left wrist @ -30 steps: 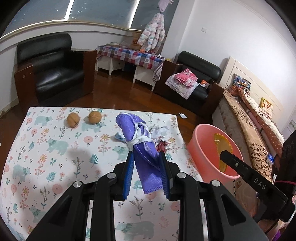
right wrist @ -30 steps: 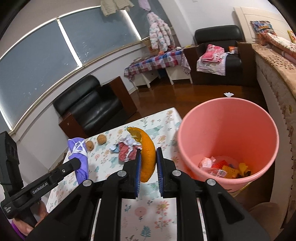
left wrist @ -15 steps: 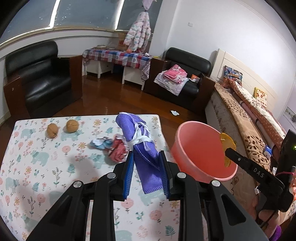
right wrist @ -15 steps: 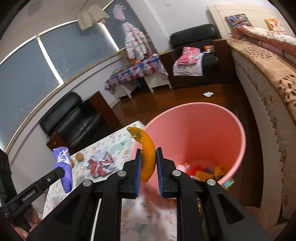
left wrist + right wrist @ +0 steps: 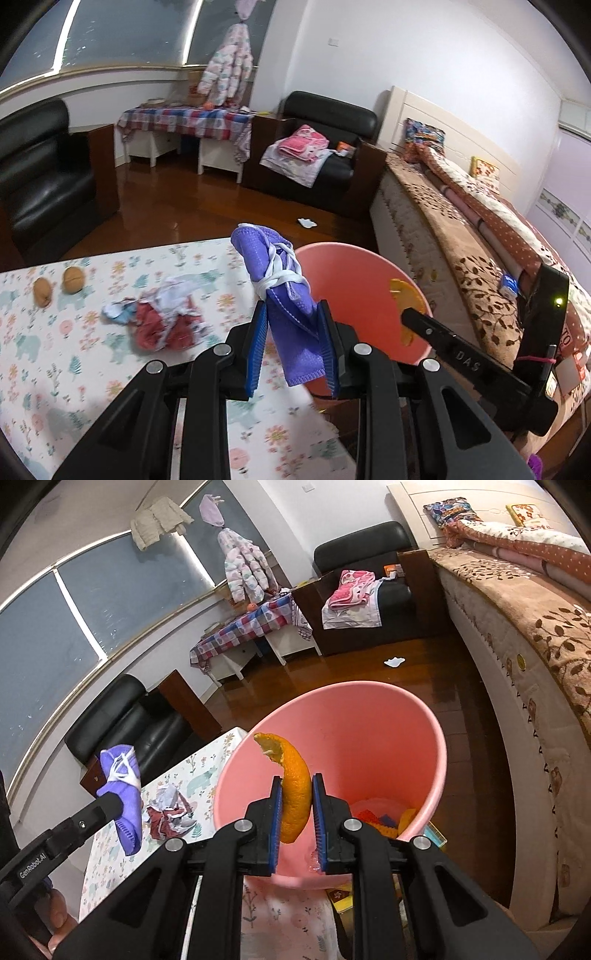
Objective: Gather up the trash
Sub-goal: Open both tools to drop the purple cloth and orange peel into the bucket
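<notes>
My left gripper (image 5: pixel 293 343) is shut on a rolled purple cloth tied with white string (image 5: pixel 280 284), held upright over the table's right edge beside the pink bin (image 5: pixel 354 280). My right gripper (image 5: pixel 295 823) is shut on a curved orange peel (image 5: pixel 293 779), held over the mouth of the pink bin (image 5: pixel 369 738), which has several coloured scraps at its bottom. The right gripper with the orange peel (image 5: pixel 406 306) also shows in the left wrist view, over the bin's far rim. A crumpled red and white wrapper (image 5: pixel 162 317) lies on the floral tablecloth (image 5: pixel 74 350).
Two brown walnuts (image 5: pixel 59 286) sit at the table's far left. A bed (image 5: pixel 461 240) runs along the right, close behind the bin. Black armchairs (image 5: pixel 40 177) and a checked side table (image 5: pixel 184 122) stand across the wooden floor, where a white scrap (image 5: pixel 307 222) lies.
Both grippers have swung right toward the pink bin, each still holding its item. The orange peel now hangs over the bin's mouth, and the purple cloth has come near the bin's rim.
</notes>
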A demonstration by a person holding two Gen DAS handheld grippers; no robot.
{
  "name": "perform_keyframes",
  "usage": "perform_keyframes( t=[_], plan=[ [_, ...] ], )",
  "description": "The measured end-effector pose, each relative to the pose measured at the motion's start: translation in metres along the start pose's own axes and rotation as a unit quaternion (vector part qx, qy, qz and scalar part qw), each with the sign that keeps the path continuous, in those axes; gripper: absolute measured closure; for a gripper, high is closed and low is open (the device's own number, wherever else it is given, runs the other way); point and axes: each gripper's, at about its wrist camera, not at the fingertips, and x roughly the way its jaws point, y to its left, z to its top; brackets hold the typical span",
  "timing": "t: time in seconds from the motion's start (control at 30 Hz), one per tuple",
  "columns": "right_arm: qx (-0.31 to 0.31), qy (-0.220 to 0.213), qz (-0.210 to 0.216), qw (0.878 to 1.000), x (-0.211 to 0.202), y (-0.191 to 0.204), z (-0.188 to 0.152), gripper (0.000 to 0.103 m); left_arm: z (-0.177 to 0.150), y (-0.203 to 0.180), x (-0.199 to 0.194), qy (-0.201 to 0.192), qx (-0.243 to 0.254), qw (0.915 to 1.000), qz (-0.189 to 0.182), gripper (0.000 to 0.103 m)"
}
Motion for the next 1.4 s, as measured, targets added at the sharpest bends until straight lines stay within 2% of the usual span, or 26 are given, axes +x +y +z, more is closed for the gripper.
perform_keyframes(
  t=[0.33,0.5,0.77,1.4],
  plan=[
    [0.022,0.001,-0.001,1.0,0.003,-0.016,0.001,0.087,0.003,-0.032,0.028,0.016,0.029,0.9993,-0.016,0.077],
    [0.033,0.004,-0.002,0.999,0.007,-0.025,0.002,0.087,0.0,-0.037,0.046,0.035,0.027,0.9989,-0.016,0.077],
    [0.042,0.009,-0.001,0.999,0.012,-0.029,0.0,0.087,-0.005,-0.04,0.068,0.057,0.025,0.998,-0.014,0.076],
    [0.048,0.022,-0.003,0.999,0.023,-0.033,0.002,0.087,-0.014,-0.034,0.093,0.082,0.02,0.9962,-0.02,0.073]
  ],
)
